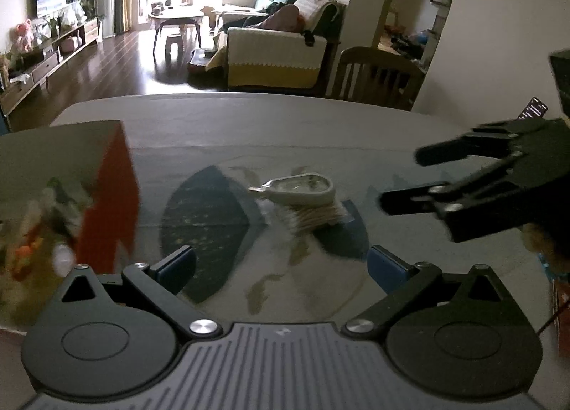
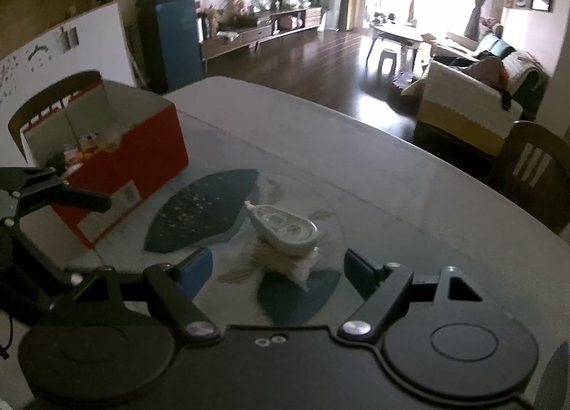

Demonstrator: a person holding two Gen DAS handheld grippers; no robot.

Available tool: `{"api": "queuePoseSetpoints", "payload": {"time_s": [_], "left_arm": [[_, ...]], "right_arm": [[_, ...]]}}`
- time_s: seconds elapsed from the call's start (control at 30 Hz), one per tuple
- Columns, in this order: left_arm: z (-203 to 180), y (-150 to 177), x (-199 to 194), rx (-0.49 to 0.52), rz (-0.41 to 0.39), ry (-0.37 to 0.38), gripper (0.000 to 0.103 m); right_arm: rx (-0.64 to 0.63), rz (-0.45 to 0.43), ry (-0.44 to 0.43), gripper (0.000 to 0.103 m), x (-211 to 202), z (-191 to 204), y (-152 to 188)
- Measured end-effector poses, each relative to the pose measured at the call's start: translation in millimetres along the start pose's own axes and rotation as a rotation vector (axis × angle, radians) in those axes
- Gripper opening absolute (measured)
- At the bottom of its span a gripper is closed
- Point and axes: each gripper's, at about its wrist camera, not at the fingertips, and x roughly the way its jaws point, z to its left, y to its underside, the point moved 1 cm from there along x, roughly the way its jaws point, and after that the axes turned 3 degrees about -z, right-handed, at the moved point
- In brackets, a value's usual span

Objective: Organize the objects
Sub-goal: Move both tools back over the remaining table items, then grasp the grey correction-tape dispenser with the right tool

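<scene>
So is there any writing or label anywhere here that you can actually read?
None can be read.
Red box: white lettering along its rim and a pale label on its side, both too blurred.
Pale dispenser on the table: marks under its clear top, too blurred.
Phone screen: lines of text, too small.

No text, brand or number can be read in either view. The red box [image 2: 117,175] carries white lettering along its raised flap and a pale label on its side wall, both too blurred to make out. At the right edge of the left wrist view a dark phone screen [image 1: 533,109] shows lines of small text, likewise illegible.
</scene>
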Motion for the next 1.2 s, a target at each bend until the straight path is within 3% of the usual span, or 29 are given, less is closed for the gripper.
{"api": "queuePoseSetpoints", "payload": {"time_s": [0.27,0.57,0.9,0.97,1.2], "left_arm": [[-11.7,1.6,43.1,-0.005,0.046,-0.005,0.103],[-4.6,4.1,82.8,-0.017,0.034,-0.040,0.103],[-4.6,4.3,118.2,-0.007,0.042,-0.047,0.103],[-7.6,3.1,124.9,0.001,0.041,-0.064,0.103],[-24.4,-0.9,143.8,0.006,0.038,-0.089,0.103]], "right_arm": [[0.000,0.049,-0.045,0.081,54.6,-17.8,-2.5],[0.013,0.113,-0.104,0.081,105.2,-28.8,-5.8],[-0.010,0.114,-0.138,0.076,125.9,-28.9,-9.1],[-0.005,0.118,-0.151,0.065,127.4,-30.8,-8.9],[0.003,0.123,-0.186,0.064,129.9,-37.0,-11.5]]}}
